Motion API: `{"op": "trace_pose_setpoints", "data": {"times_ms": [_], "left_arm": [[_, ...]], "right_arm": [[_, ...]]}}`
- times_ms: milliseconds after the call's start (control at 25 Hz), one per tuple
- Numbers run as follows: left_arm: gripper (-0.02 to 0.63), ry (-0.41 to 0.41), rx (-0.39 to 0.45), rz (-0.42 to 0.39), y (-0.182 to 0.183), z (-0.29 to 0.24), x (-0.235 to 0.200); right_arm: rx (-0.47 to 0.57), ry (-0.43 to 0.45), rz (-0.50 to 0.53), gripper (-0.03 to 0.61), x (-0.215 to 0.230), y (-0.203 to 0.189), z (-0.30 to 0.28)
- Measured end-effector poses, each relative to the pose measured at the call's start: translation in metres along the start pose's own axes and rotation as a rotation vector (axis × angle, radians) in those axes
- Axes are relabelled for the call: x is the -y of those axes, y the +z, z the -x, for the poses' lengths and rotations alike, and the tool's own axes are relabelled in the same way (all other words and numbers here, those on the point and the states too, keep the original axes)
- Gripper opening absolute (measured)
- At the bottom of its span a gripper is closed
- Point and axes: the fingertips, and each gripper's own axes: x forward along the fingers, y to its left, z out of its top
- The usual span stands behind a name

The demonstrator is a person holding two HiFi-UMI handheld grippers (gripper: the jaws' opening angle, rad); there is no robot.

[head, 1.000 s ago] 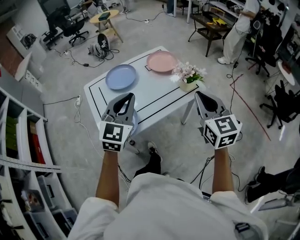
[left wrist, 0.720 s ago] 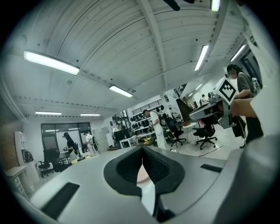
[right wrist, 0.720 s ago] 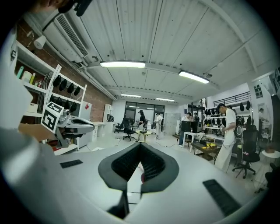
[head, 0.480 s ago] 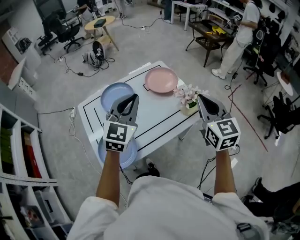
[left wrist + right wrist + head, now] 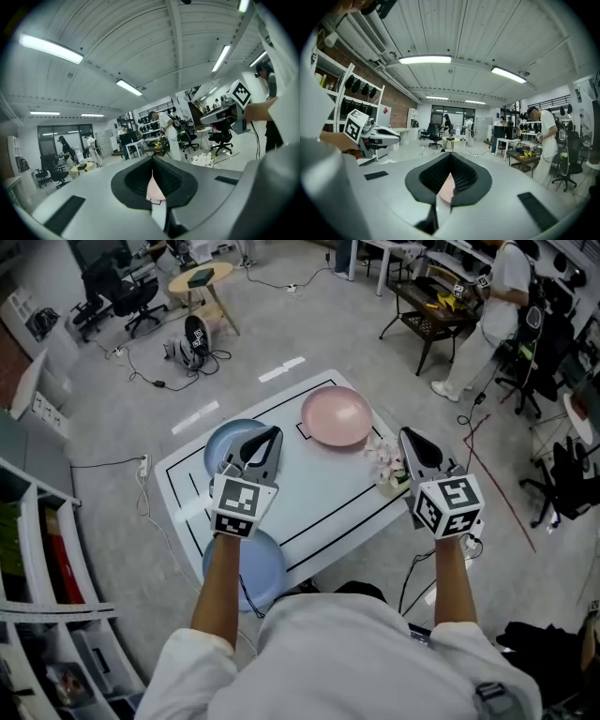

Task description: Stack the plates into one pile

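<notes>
Three plates lie apart on the white table (image 5: 319, 498). A pink plate (image 5: 336, 415) sits at the far right. One blue plate (image 5: 223, 442) lies at the far left, partly hidden by my left gripper (image 5: 270, 434). A second blue plate (image 5: 258, 563) rests near the front left edge, below my left forearm. My left gripper hovers above the table, shut and empty. My right gripper (image 5: 406, 435) hangs over the table's right edge, also shut and empty. A sliver of pink plate (image 5: 154, 190) shows below the closed left gripper (image 5: 152, 161), and pink plate (image 5: 446, 187) also below the right gripper (image 5: 450, 157).
White flowers in a small vase (image 5: 386, 460) stand at the table's right edge, just left of my right gripper. Shelving (image 5: 37, 568) lines the left side. Cables (image 5: 150, 474) trail on the floor. A person (image 5: 497, 306) stands by a black desk at the back right.
The view has closed in on the table and both grippers now hover over it. The near blue plate has come into sight below my left arm. Both jaws stay shut.
</notes>
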Motion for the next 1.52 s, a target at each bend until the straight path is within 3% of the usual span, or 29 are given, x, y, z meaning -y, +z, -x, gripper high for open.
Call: {"op": "trace_pose_setpoints", "data": {"times_ms": [200, 480, 720, 760, 880, 1280, 1520], "left_arm": [[0.018, 0.005, -0.051, 0.080, -0.026, -0.035, -0.013], [0.020, -0.021, -0.144, 0.171, -0.064, -0.099, -0.008], [0.021, 0.007, -0.212, 0.311, -0.096, -0.159, -0.010], [0.025, 0.018, -0.231, 0.344, -0.105, -0.169, -0.011], [0.128, 0.030, -0.305, 0.429, -0.137, -0.197, -0.007], [0.166, 0.141, -0.559, 0.639, -0.258, -0.264, 0.003], [0.163, 0.184, -0.636, 0.751, -0.298, -0.274, 0.010]], "right_arm": [[-0.101, 0.046, -0.006, 0.012, 0.012, -0.014, -0.031], [-0.166, 0.102, 0.006, 0.014, 0.055, -0.031, -0.089], [-0.225, 0.170, -0.020, 0.022, 0.097, -0.053, -0.148], [-0.230, 0.179, -0.027, 0.025, 0.103, -0.056, -0.156], [-0.248, 0.202, -0.031, 0.032, 0.117, -0.065, -0.174], [-0.289, 0.215, -0.034, 0.037, 0.157, -0.091, -0.205], [-0.311, 0.233, -0.029, 0.035, 0.162, -0.106, -0.208]]}}
